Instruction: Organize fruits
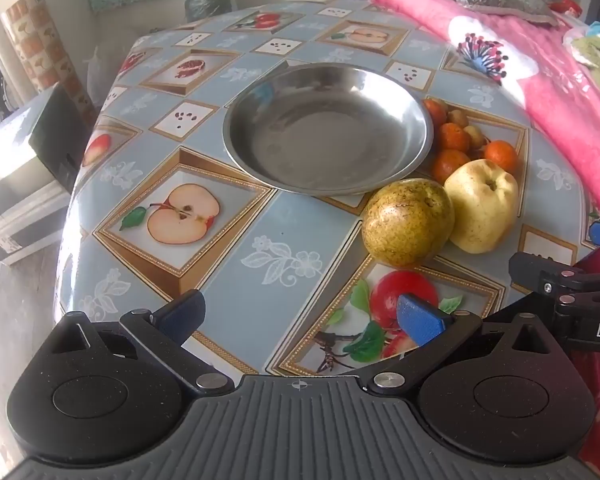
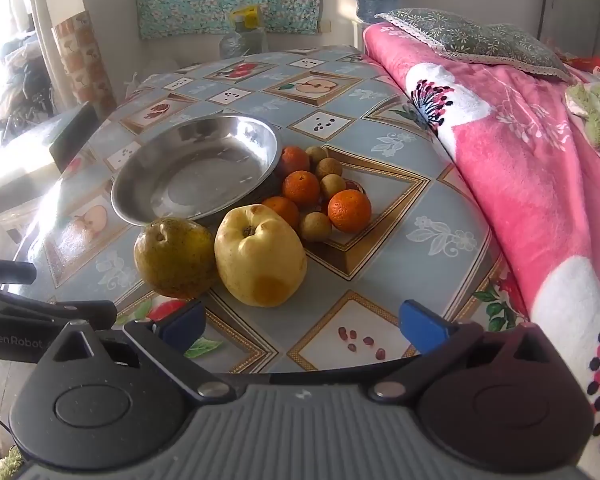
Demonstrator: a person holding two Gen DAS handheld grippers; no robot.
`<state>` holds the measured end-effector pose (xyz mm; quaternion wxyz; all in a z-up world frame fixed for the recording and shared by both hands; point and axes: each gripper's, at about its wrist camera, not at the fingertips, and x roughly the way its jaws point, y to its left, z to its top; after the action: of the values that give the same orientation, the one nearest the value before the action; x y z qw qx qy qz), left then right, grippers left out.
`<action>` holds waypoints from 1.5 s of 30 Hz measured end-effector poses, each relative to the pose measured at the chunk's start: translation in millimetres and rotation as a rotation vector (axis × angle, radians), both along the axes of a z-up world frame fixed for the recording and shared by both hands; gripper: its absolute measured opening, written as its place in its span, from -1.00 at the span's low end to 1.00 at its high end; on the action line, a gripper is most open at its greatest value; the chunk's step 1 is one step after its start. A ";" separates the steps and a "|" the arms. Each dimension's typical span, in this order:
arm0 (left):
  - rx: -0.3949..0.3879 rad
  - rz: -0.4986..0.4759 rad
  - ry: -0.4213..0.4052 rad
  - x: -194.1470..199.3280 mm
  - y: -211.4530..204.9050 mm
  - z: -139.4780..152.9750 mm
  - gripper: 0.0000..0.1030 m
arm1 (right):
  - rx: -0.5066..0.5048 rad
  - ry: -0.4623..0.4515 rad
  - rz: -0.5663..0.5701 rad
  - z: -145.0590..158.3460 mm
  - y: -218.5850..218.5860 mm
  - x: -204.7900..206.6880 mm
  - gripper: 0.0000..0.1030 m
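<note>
Both tongs spread, gripping nothing: left tongs (image 1: 300, 316) and right tongs (image 2: 302, 326) hovered over the counter's (image 1: 236, 264) near edge. Steel bowl (image 1: 326, 128) sat mid-counter with no fruit in it. Green pear (image 1: 407, 222) touched yellow pear (image 1: 482, 206) just beside the bowl's rim. Oranges (image 2: 349, 205) and small brown fruits (image 2: 315, 226) were clustered behind them, against the bowl. Pink blanket (image 2: 520, 152) along the counter's right side.

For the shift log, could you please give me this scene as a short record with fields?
bowl: steel bowl, nothing in it
large fruit: green pear and yellow pear, touching, in front of the bowl
small fruit: oranges and brown longans clustered right of the bowl
left claw: open, holding nothing
right claw: open, holding nothing
surface: fruit-print tablecloth
</note>
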<state>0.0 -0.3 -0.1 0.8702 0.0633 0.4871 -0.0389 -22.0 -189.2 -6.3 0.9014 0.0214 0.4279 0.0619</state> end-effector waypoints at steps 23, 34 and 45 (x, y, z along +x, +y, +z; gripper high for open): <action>0.001 0.007 0.000 0.8 2.7 -0.8 1.00 | 0.000 0.000 0.006 1.3 1.3 3.6 1.00; 0.002 0.008 -0.002 1.4 5.8 -0.7 1.00 | -0.003 -0.001 0.006 1.6 3.4 4.1 1.00; 0.008 0.008 -0.002 1.7 6.4 0.0 1.00 | -0.003 -0.003 0.007 2.7 3.8 4.3 1.00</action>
<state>1.7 6.1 -0.2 0.8706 0.0647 0.4866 -0.0334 -17.7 -185.4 -3.7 0.9020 0.0185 0.4266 0.0643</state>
